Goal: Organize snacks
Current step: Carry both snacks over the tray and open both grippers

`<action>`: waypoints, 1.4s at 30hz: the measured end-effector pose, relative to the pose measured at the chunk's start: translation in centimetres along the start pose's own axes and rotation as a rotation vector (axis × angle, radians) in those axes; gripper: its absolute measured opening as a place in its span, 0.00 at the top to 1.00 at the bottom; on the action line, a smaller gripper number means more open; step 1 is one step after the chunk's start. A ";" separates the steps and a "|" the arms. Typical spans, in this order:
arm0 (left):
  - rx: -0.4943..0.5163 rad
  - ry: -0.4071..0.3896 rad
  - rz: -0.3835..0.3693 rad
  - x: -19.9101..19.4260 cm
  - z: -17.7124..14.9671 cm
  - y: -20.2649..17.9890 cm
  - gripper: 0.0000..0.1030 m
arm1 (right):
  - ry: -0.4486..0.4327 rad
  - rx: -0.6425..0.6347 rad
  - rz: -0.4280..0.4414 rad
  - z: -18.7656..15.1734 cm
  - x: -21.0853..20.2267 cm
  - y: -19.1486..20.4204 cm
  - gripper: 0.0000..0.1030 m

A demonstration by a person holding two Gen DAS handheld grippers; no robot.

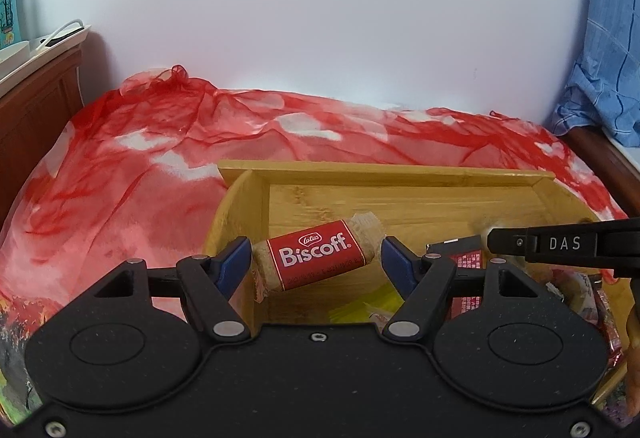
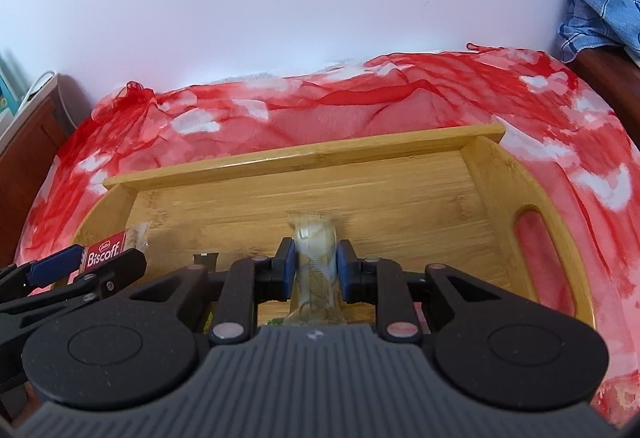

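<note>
A red Biscoff packet (image 1: 316,256) hangs lengthwise between the blue pads of my left gripper (image 1: 315,258), which is shut on its two ends above the left part of a wooden tray (image 1: 380,173). In the right wrist view the same packet (image 2: 105,253) and left gripper (image 2: 96,258) show at the far left. My right gripper (image 2: 316,260) is shut on a pale snack in clear wrap (image 2: 315,238) over the middle of the tray (image 2: 304,153). Its black finger (image 1: 560,244) reaches in from the right in the left wrist view.
Several wrapped snacks lie in the tray's near part, among them a red packet (image 1: 466,262) and a yellow one (image 1: 372,302). The tray rests on a rumpled red and white cloth (image 1: 140,177). A handle slot (image 2: 540,254) opens in its right wall. Blue checked fabric (image 1: 600,77) hangs at right.
</note>
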State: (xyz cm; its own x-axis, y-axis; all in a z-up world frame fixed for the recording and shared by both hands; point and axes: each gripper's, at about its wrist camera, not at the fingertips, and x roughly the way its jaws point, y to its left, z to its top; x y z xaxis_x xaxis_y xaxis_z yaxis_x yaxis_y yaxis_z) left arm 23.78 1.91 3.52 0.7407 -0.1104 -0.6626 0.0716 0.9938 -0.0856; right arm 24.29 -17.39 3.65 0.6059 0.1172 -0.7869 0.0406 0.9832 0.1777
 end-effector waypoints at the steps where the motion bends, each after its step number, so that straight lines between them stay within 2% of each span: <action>1: 0.000 0.003 0.000 0.1 0.0 0.0 0.32 | 0.000 0.000 -0.001 0.0 0.0 0.0 0.74; 9: 0.017 0.016 0.011 0.6 -0.3 -0.2 0.32 | -0.003 0.000 0.004 -0.2 0.2 -0.2 0.71; 13: 0.014 0.021 0.008 0.6 -0.3 -0.2 0.32 | -0.024 0.001 0.008 -0.3 -0.3 -0.3 0.61; 16: 0.012 0.018 0.004 0.4 -0.3 -0.2 0.31 | -0.045 -0.019 0.013 -0.2 -1.0 -0.3 0.61; 23: -0.028 0.010 0.003 -0.8 -0.2 0.1 0.22 | -0.079 -0.046 0.024 -0.3 -3.4 -0.3 0.52; 26: -0.085 0.001 -0.006 -1.8 -0.3 0.5 0.21 | -0.092 -0.071 0.032 -0.8 -4.7 -0.1 0.46; 29: -0.132 -0.007 -0.024 -2.8 -0.2 0.8 0.13 | -0.112 -0.107 0.045 -1.6 -6.4 0.0 0.41; 32: -0.093 -0.023 -0.024 -3.9 -0.3 0.4 0.09 | -0.132 -0.153 0.052 -2.6 -8.1 0.2 0.34; 37: -0.037 -0.036 -0.030 -6.1 -1.2 -0.4 0.08 | -0.149 -0.223 0.088 -4.6 -11.1 0.1 0.25; 40: -0.011 -0.049 -0.030 -7.9 -2.3 -0.9 0.07 | -0.153 -0.277 0.103 -6.0 -12.5 0.0 0.23; 42: 0.005 -0.059 -0.047 -9.2 -3.2 -1.1 0.02 | -0.139 -0.301 0.115 -7.0 -13.2 -0.2 0.22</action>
State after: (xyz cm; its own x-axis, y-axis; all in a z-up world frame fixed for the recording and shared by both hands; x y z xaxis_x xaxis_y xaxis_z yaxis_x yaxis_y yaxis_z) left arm 14.74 1.75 7.37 0.7745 -0.1556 -0.6132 0.1103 0.9876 -0.1113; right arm 10.71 -18.21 9.89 0.6962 0.2296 -0.6802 -0.2577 0.9643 0.0618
